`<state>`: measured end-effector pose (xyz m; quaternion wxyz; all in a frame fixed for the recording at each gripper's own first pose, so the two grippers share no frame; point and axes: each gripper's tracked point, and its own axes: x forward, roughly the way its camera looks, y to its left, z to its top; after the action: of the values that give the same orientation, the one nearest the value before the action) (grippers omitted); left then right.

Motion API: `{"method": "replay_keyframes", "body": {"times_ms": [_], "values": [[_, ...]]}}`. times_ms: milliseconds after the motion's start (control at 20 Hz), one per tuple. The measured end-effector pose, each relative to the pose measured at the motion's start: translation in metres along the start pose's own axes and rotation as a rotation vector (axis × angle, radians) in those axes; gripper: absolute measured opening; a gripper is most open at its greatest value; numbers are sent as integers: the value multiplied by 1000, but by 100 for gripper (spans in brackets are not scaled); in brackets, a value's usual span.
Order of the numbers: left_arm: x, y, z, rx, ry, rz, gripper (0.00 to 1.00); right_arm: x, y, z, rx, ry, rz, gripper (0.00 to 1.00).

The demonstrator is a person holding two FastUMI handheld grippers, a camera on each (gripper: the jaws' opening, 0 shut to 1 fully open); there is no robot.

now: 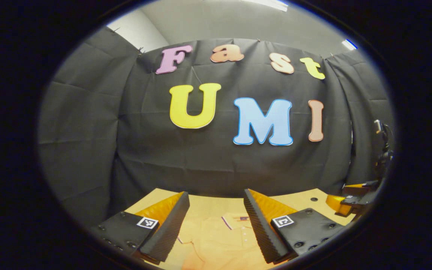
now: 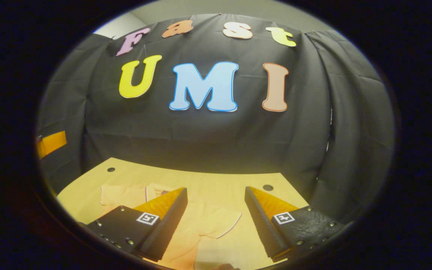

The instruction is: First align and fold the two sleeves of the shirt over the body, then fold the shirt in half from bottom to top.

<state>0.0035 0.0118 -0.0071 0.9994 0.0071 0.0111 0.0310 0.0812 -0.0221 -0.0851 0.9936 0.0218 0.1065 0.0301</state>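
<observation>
A pale orange polo shirt [image 1: 216, 234] lies flat on the wooden table [image 1: 298, 200], its collar and button placket showing between my left gripper's fingers. My left gripper [image 1: 216, 198] hovers above it, open and holding nothing. In the right gripper view the same shirt [image 2: 193, 225] is spread below, one short sleeve [image 2: 221, 221] reaching right and the other sleeve [image 2: 120, 195] to the left. My right gripper [image 2: 216, 193] is open over the shirt's sleeve side with nothing between its fingers. At the right edge of the left gripper view I see the other gripper [image 1: 354, 200].
The wooden table [image 2: 216, 180] runs back to the black cloth wall [image 2: 208, 142] close behind. Small dark holes [image 2: 267, 187] dot the tabletop. Black cloth also hangs along both sides.
</observation>
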Motion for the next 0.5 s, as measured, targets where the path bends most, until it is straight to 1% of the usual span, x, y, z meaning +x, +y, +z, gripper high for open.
{"method": "replay_keyframes", "body": {"times_ms": [50,100,150,400,450,500], "values": [[1,0,0,4,3,-4,93,9,-5,-8,5,20,-7,95],[1,0,-1,7,6,-3,96,19,-10,-15,11,40,-19,95],[1,0,-2,5,11,-3,96,28,-16,-25,21,61,-30,95],[-3,-4,-10,-27,53,5,93,75,-30,-64,80,185,-52,96],[-4,-3,-10,-28,57,11,95,81,-35,-71,82,195,-61,96],[-3,-2,-12,-27,63,16,93,90,-38,-73,82,197,-65,96]]}}
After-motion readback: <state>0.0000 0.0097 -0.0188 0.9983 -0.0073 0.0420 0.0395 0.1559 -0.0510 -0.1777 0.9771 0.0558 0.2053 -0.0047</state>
